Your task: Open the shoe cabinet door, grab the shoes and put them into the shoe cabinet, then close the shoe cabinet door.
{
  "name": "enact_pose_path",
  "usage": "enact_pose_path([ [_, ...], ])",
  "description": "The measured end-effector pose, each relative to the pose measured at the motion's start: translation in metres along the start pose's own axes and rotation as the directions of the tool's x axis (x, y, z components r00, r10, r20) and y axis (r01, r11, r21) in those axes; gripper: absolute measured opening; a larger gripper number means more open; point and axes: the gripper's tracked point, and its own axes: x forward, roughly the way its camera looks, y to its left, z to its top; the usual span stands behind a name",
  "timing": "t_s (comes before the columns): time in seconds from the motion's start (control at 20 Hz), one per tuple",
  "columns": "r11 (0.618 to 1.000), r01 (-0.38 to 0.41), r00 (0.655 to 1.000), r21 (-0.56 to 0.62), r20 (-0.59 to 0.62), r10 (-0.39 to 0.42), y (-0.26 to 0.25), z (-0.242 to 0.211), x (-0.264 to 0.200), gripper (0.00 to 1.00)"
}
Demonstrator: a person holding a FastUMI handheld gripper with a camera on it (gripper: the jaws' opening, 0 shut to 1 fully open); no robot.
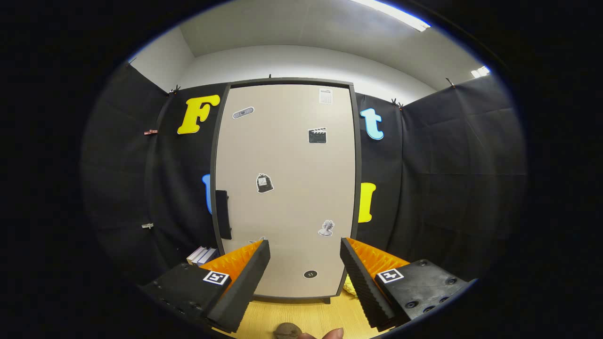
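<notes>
Gripper view: the shoe cabinet [287, 188] is seen straight ahead, standing upright on a light wooden floor [306, 315] against the black cloth wall of the booth. Its beige door [292, 155] is closed, framed by a dark edge, and it is covered with several small stickers [264, 183]. A dark handle [223, 214] is fixed at the door's left edge, roughly at mid height, and a small dark round mark [310, 274] is seen low on the door.

The gripper [305, 249] is held in front of the lower part of the door, with the jaws wide apart and nothing between them. The left fingertip [261, 254] and the right fingertip [347, 254] are seen against the bottom of the door panel; whether they are touching it cannot be told, though a gap appears likely. The handle lies above and to the left of the left finger, apart from it.

A small stack of books [201, 255] is seen on the floor beside the cabinet's left lower corner, partly hidden behind the left finger. Something pale yellow [348, 286] is glimpsed on the floor at the cabinet's right lower corner, just behind the right finger; what it is cannot be told. At the near edge, between the fingers, a fingertip of the person's hand [333, 334] and a small brownish rounded object [287, 330] are partly seen.
</notes>
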Motion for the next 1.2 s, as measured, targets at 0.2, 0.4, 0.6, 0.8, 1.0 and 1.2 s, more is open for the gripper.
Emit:
enact_pose_path([
  [0.2, 1.000, -0.007, 1.000, 0.000, 0.004, 0.007, 0.007, 0.003, 0.000, 0.98],
  [0.4, 1.000, -0.029, 1.000, 0.009, 0.012, 0.029, 0.026, 0.009, 0.003, 0.98],
  [0.6, 0.998, -0.067, 0.998, 0.011, 0.021, 0.067, 0.057, 0.015, 0.012, 0.98],
  [0.8, 0.991, -0.129, 0.992, 0.040, 0.022, 0.128, 0.106, 0.014, 0.029, 0.97],
  [1.0, 0.983, -0.181, 0.984, 0.034, 0.000, 0.181, 0.152, -0.003, 0.053, 0.98],
  [1.2, 0.982, -0.189, 0.982, 0.032, -0.005, 0.189, 0.184, -0.017, 0.092, 0.98],
])
